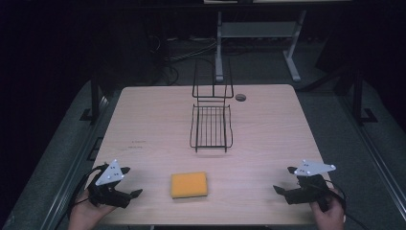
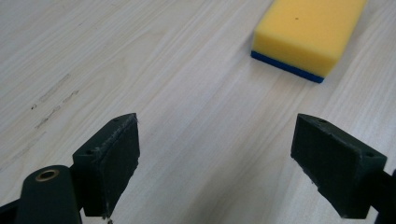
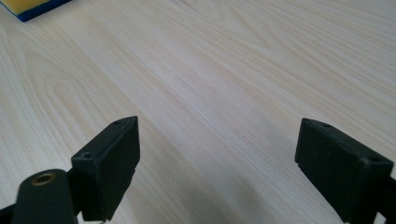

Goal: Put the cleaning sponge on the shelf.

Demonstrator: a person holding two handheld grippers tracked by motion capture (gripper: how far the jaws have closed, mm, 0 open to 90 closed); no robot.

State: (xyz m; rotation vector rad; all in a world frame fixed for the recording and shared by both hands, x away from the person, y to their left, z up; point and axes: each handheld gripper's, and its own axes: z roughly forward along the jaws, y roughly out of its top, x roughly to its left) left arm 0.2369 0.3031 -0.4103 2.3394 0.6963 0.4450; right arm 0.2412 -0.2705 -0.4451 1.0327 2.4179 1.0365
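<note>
High view puts my left gripper (image 1: pixel 128 182) at the near left corner of the desk (image 1: pixel 153 120), its jaws spread wide and holding nothing. Just to its right, well within reach, lies the sponge (image 1: pixel 189 185), flat on the wood with its yellow face up. In my left gripper view the sponge (image 2: pixel 306 32) sits ahead and off to the right of my jaws, not between them, and I can see a thin blue layer along its bottom edge. So the first risk is a miss: if I push straight forward I judge that I pass beside it, or clip its corner with one jaw and spin it away.

The sponge is soft and low. If I come down too steep I could press a jaw into the foam and pin it to the desk instead of getting round it; if I close too lightly on the yielding sides, it may slip out as I lift.

Farther back, at the middle of the desk, stands the wire rack (image 1: pixel 211 125), with its tall back frame upright. If the sponge belongs there, I think a careless carry could knock that light frame and shove the rack.

At the near right corner my right gripper (image 1: pixel 289 180) is also spread and empty, well apart from the sponge (image 3: pixel 32 8), which sits at the top left corner of my right gripper view. Both hands going in together could collide over it.
</note>
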